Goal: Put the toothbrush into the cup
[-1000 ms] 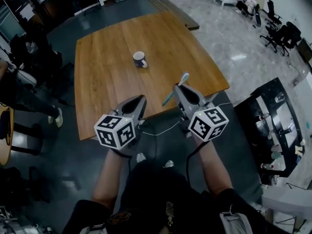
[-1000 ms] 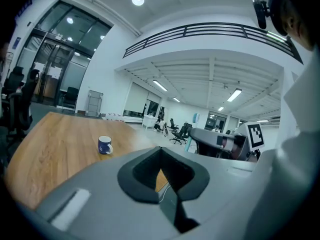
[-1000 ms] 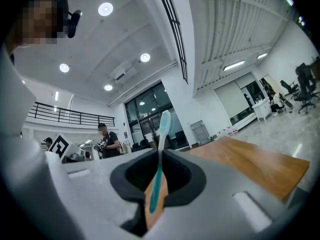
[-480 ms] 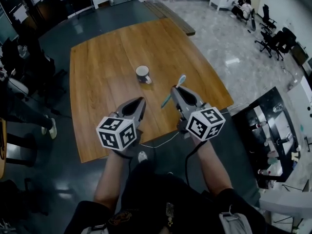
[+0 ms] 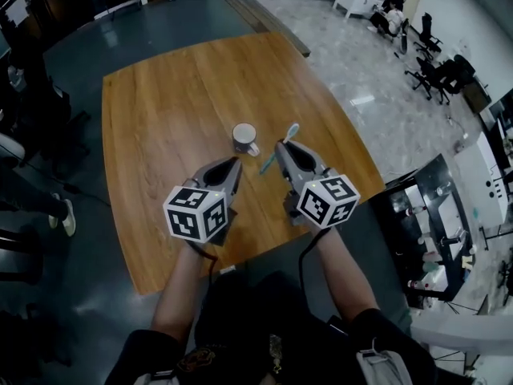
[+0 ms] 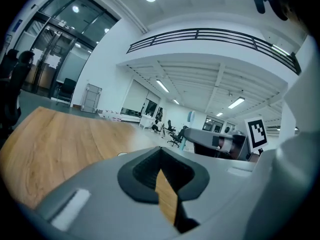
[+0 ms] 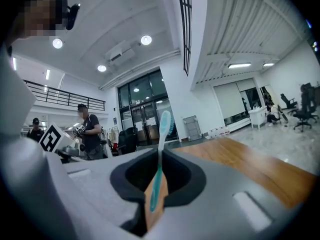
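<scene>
- Right tongs (image 5: 280,146) pinched the toothbrush (image 5: 267,165) at about mid-handle. In the right gripper view the brush stood upright in the slot, with the jaws closed on its teal handle and the bristle head above.
- From the head view the brush lay slanted. The bristle head pointed up and away from the person, and the handle end hung down towards the left.
- Left tongs (image 5: 235,162) were pressed together at the tips with nothing between them. They were held over the near part of the bench (image 5: 160,95), beside the right tongs.
- The mug (image 5: 244,138) stood upright on the wooden bench, mouth up and handle towards the right tongs. It sat just ahead of both tongs and between them.
- The toothbrush was in the air, near the mug on its right side. It was neither touching the mug nor over its mouth.
- Step in hand, as judged: the carry. The brush was grasped and close to the mug, and insertion had not yet begun.
- Next move, as judged: shift the right tongs left and a little forward until the low handle end sits over the mouth. Then steepen the brush, lower it inside the rim, and only then spread the jaws.
- Caution: a long brush leaning on the rim could tip a light mug. The free left tongs could steady it.
</scene>
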